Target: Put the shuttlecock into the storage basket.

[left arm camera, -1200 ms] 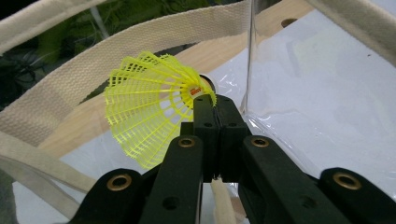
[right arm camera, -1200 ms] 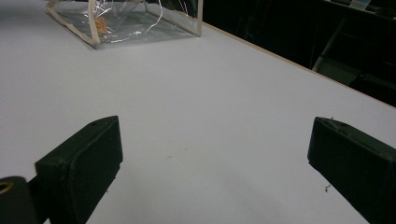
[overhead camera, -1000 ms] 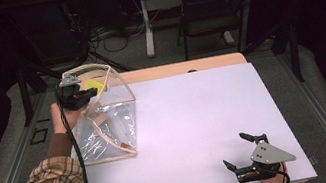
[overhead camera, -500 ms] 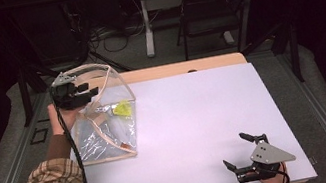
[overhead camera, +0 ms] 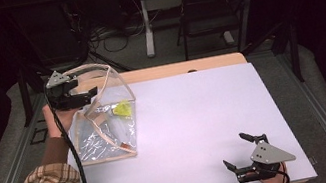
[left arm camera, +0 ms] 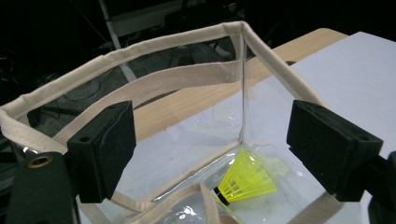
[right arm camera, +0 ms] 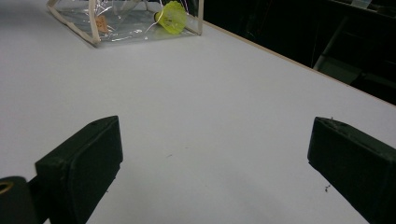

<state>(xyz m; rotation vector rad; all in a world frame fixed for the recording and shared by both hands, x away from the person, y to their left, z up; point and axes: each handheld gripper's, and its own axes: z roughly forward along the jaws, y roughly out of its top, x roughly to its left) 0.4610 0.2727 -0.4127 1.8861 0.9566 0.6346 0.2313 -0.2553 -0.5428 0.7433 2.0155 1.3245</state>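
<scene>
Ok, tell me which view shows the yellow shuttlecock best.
The left gripper view: the shuttlecock lies close and sharp on the clear bag's floor, its ribbed skirt and dark tip visible. The right gripper view shows it small and distant; the high view shows a yellow blur.

left gripper (overhead camera: 84,96): black two-jaw tool at ten o'clock, raised, jaws just opened, nothing between them
right gripper (overhead camera: 241,151): at five o'clock, low, jaws wide apart, empty
</scene>
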